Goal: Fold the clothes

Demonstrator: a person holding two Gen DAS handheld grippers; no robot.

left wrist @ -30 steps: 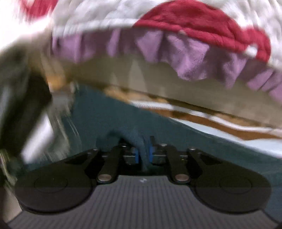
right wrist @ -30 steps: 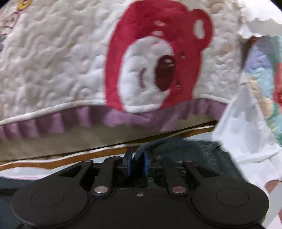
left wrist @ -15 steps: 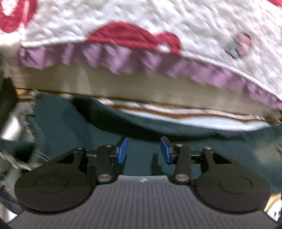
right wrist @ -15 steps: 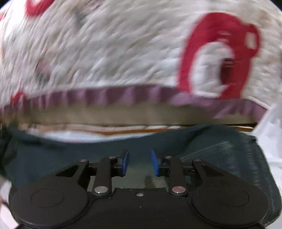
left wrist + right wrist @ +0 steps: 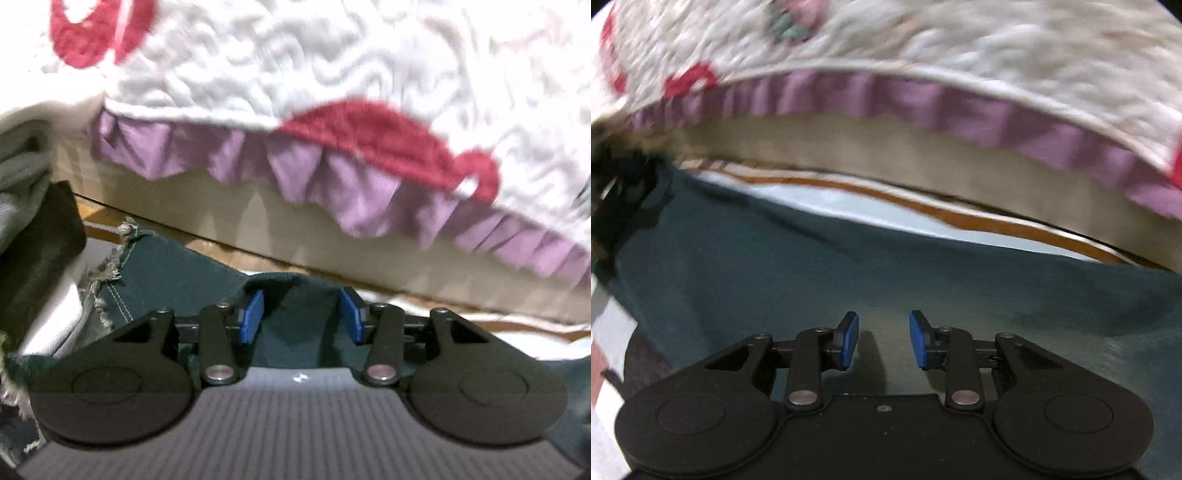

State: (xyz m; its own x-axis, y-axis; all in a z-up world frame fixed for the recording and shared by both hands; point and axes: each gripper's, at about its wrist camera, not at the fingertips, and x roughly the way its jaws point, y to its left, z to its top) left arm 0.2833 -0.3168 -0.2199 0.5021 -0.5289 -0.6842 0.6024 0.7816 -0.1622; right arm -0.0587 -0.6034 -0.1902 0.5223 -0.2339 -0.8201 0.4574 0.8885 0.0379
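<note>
While the dark teal garment [image 5: 849, 266] is seen spread flat below, the right hand-held gripper [image 5: 883, 339] is held with its blue pads parted and nothing between them, the pinch of a second ago having been let go. A raised ridge of the same cloth is straddled by the left hand-held gripper [image 5: 301, 317], likewise opened since then, its pads wide apart. A fold looks just laid down. Beyond, the striped bed sheet [image 5: 923, 210] and the frilled quilt [image 5: 923, 48] are passed.
</note>
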